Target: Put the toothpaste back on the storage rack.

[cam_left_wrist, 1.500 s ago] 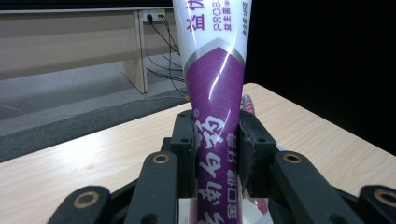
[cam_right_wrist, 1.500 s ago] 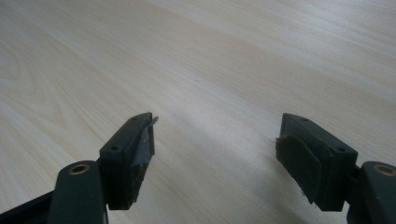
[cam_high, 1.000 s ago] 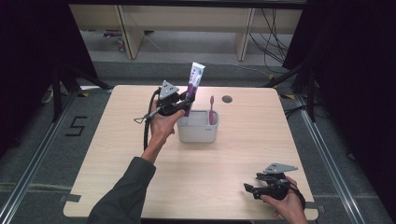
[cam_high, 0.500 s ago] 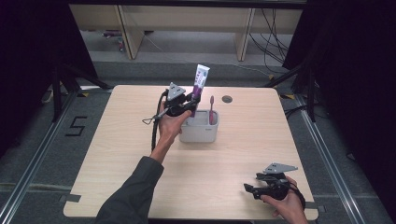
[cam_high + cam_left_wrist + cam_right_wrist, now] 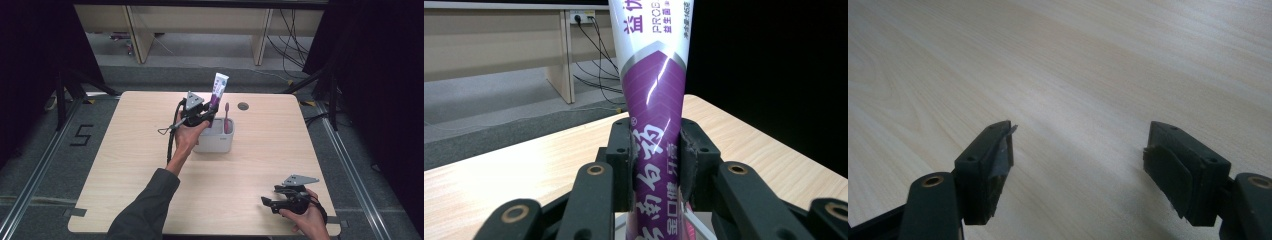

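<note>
A white and purple toothpaste tube (image 5: 218, 91) stands upright, its lower end going into the left side of a white rectangular holder (image 5: 216, 142) in the middle of the table. My left gripper (image 5: 206, 116) is shut on the tube's lower purple part; in the left gripper view the black pads (image 5: 622, 150) press on both sides of the tube (image 5: 654, 110). A pink toothbrush (image 5: 226, 118) stands in the holder's right side. My right gripper (image 5: 267, 202) rests low near the table's front right edge, and its jaws (image 5: 1078, 165) stand wide apart over bare wood.
The light wooden table (image 5: 125, 165) has a round cable hole (image 5: 243, 106) behind the holder. Wooden furniture legs and cables stand on the grey floor beyond the far edge. Dark curtains flank both sides.
My left gripper has carried the tube to the right and down, so its lower end now sits in the holder. The right gripper has stayed where it was.
</note>
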{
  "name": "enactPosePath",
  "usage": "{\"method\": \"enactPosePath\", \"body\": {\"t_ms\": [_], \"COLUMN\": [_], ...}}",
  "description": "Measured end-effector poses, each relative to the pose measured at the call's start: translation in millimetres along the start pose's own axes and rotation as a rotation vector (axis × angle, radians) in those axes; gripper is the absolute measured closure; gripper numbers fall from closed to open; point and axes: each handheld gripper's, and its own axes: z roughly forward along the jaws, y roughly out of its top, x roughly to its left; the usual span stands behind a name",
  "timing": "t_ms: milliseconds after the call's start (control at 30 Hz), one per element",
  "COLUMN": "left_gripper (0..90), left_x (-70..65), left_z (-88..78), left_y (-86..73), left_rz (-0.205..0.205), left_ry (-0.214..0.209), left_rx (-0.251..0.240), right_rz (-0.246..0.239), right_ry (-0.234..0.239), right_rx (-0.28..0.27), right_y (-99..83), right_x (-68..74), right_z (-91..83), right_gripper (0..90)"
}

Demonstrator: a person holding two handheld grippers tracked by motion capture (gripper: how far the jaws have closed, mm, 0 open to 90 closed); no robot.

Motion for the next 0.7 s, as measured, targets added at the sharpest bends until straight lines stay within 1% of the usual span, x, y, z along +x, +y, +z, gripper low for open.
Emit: {"method": "enactPosePath", "body": {"t_ms": [67,133,167,233,267,333,400,467,533,600,700], "left_gripper": [70.1,70.1,70.1,70.0,70.0,70.0,69.9,69.9,69.8,69.7,69.6], "left_x": [-0.2,0.0,0.3,0.7,1.4,2.2,3.3,4.0,4.1,3.6,1.4], "left_z": [1.1,2.1,2.5,3.3,3.4,4.1,4.8,5.2,5.9,6.6,7.7], "left_y": [-1.1,-2.6,-3.5,-6.2,-7.9,-11.6,-15.2,-18.3,-20.2,-21.3,-23.0], "left_rz": [0.006,0.007,0.011,0.006,0.006,0.005,0.003,-0.003,0.003,0.017,0.022], "left_ry": [0.005,0.008,0.009,0.014,0.016,0.022,0.027,0.029,0.032,0.038,0.034], "left_rx": [0.002,0.010,0.015,0.013,0.014,0.020,0.028,0.026,0.038,0.054,0.067], "right_rz": [0.001,-0.017,-0.018,-0.018,0.011,-0.007,-0.006,-0.011,-0.010,-0.011,-0.010], "right_ry": [-0.006,-0.015,-0.016,-0.016,-0.013,-0.012,-0.012,-0.013,-0.013,-0.013,-0.013], "right_rx": [0.005,0.004,0.004,0.004,0.012,0.007,0.007,0.005,0.004,0.004,0.007], "right_y": [0.0,0.2,0.2,0.2,-0.1,0.1,0.1,0.0,0.1,0.0,-0.1], "right_x": [0.1,-1.5,-1.5,-1.7,0.7,-0.4,-0.3,-0.8,-0.9,-1.1,-1.0], "right_z": [-0.4,-0.8,-0.9,-0.8,-1.2,-0.9,-1.0,-0.7,-0.8,-0.8,-0.8], "right_gripper": [28.1,28.1,28.1,28.2,28.1,28.1,28.1,28.1,28.1,28.1,28.2]}}
